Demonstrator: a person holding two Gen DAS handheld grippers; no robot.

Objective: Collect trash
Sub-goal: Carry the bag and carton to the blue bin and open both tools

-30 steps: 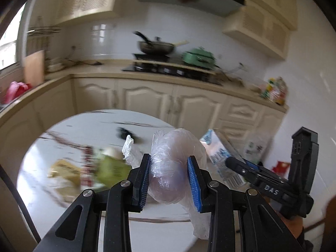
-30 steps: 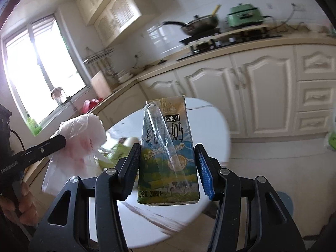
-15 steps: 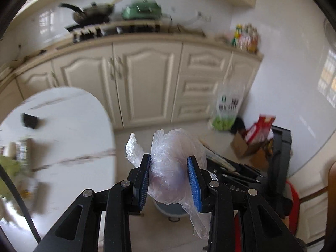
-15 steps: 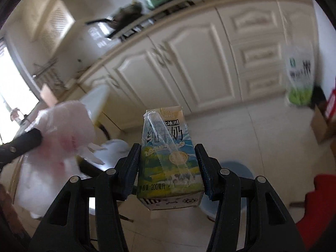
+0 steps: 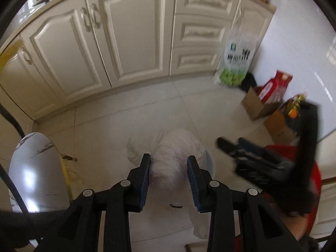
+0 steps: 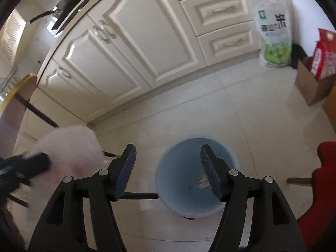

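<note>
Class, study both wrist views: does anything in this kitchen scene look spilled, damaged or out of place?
Nothing stands out. The blue bin stands upright on a clean tiled floor with only scraps inside. The left gripper pinches a crumpled plastic bag; the right gripper, jaws opening over the bin, has nothing between them.

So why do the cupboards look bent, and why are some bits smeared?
Left wrist view: the fisheye lens bows the cupboard doors, and the other tongs are motion-smeared. Right wrist view: the same bowing, the plastic bag blurs, while the blue bin stays fairly sharp.
</note>
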